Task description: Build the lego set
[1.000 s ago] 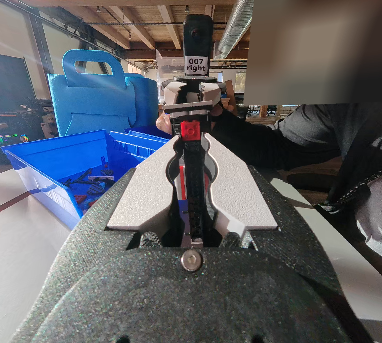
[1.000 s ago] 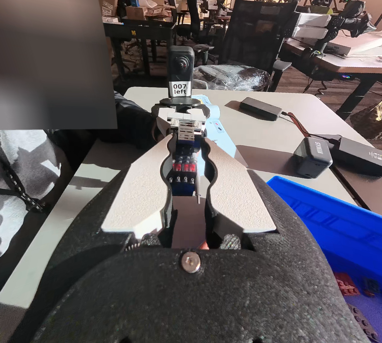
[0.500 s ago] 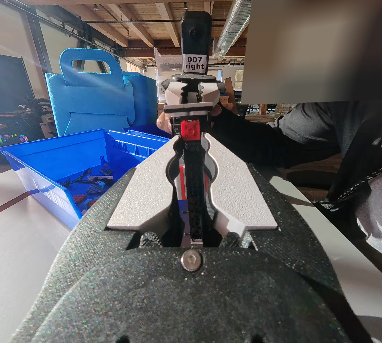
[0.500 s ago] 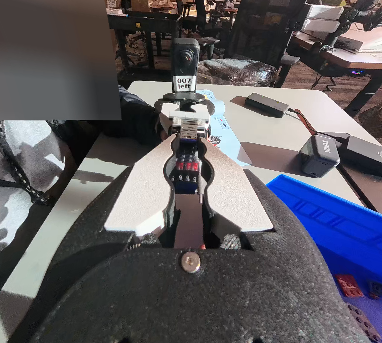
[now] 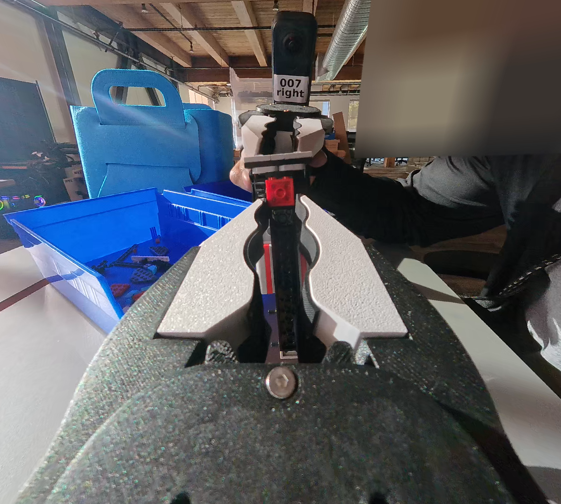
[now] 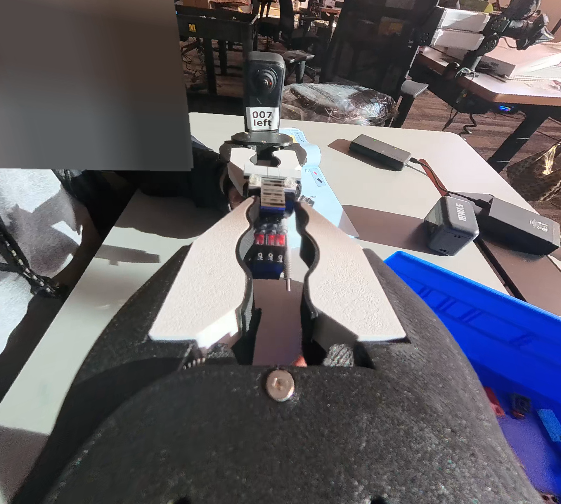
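A lego model is held in the air between my two grippers, which face each other. In the left wrist view my left gripper [image 5: 280, 201] is shut on it; I see its long black beam [image 5: 285, 271], white and red sides and a red brick [image 5: 280, 192] at the tip. My right gripper [image 5: 277, 155] grips the far end. In the right wrist view my right gripper [image 6: 273, 201] is shut on the same model [image 6: 268, 246], which shows blue, red and black parts and a grey grille [image 6: 272, 193]. My left gripper [image 6: 271, 167] holds the other end.
A blue bin [image 5: 91, 225] with several loose pieces [image 5: 142, 264] stands to the left, also low right in the right wrist view [image 6: 470, 322]. A blue foam case [image 5: 142, 137] is behind it. An instruction booklet [image 6: 321, 195], power bank [image 6: 379, 152] and grey box [image 6: 452, 225] lie on the table. A person's sleeve [image 5: 394, 210] is at right. My two grippers' fingertips are within a few centimetres of each other.
Both grippers stay shut on the model, facing each other. The views have shifted only slightly.
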The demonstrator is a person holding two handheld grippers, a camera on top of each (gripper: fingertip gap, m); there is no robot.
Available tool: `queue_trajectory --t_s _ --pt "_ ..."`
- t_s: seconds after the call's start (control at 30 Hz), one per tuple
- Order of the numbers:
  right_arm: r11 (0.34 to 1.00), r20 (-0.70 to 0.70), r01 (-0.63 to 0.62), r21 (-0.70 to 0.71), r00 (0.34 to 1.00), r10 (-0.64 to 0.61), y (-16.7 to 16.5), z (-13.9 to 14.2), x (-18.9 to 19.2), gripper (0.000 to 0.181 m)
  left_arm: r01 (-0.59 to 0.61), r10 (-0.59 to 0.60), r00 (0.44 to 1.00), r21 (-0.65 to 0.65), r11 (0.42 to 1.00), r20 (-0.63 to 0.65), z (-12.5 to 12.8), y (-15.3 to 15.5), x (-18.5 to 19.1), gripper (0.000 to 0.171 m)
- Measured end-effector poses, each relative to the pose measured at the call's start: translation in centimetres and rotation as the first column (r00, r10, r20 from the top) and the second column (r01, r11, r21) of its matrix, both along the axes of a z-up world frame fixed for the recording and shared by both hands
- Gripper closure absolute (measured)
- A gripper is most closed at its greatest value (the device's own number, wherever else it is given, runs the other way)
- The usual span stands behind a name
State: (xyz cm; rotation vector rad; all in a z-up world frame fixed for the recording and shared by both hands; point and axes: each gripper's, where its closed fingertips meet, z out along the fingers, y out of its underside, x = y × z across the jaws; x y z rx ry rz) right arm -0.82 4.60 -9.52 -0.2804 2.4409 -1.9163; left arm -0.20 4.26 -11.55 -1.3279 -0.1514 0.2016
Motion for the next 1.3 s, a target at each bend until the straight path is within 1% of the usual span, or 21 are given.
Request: queue_trajectory --t_s 0.13,0.27,0.4,0.53,0.7,0.83,0.87,0.97,1.1,1.2,1.3 --pt "0.999 -0.061 -0.015 -0.031 0.998 0.013 0.2 0.3 0.1 0.147 -0.009 0.009 1.0 0.001 1.0 0.018 0.0 0.0 -0.2 0.155" --pt "0.997 -0.238 -0.021 -0.08 0.971 0.002 0.0 0.4 0.4 0.131 -0.023 0.023 0.999 -0.006 1.0 0.041 -0.2 0.0 -0.6 0.155" --pt "0.996 -0.414 -0.016 -0.086 0.91 -0.021 -0.5 -0.1 0.6 0.12 -0.025 0.025 0.998 -0.012 1.0 0.065 -0.3 0.1 -0.8 0.155" --pt "0.995 -0.56 -0.004 -0.096 0.827 -0.051 -1.0 -0.7 0.6 0.107 -0.015 0.016 0.994 -0.004 1.0 0.112 -0.6 0.2 -1.1 0.155" --pt "0.997 -0.68 -0.004 -0.072 0.731 -0.046 -1.4 -1.8 0.8 0.09 -0.011 0.007 0.989 0.021 1.0 0.147 -0.5 -0.1 -1.4 0.155" --pt "0.999 -0.747 0.017 -0.03 0.664 -0.034 -1.8 -3.0 0.5 0.077 -0.016 0.013 0.988 0.015 1.0 0.155 -0.6 -0.2 -1.6 0.155" --pt "1.0 -0.761 0.022 -0.022 0.648 -0.031 -1.9 -3.3 0.5 0.071 -0.017 0.016 0.988 0.006 1.0 0.155 -0.7 -0.1 -1.6 0.155" --pt "0.999 -0.797 0.038 -0.006 0.603 -0.027 -2.1 -3.8 0.3 0.07 -0.015 0.017 0.987 -0.011 1.0 0.162 -1.0 0.0 -1.6 0.155" --pt "0.998 -0.811 0.053 0.029 0.585 -0.007 -2.2 -4.8 0.0 0.07 -0.012 0.016 0.986 -0.025 1.0 0.168 -1.2 0.2 -1.6 0.155" --pt "0.997 -0.815 0.059 0.048 0.579 0.005 -2.3 -5.5 -0.2 0.075 -0.011 0.018 0.985 -0.04 0.999 0.171 -1.3 0.3 -1.6 0.155" --pt "0.997 -0.818 0.069 0.042 0.576 -0.006 -2.5 -5.7 -0.5 0.074 -0.016 0.024 0.982 -0.044 0.999 0.185 -1.4 0.2 -1.8 0.155"
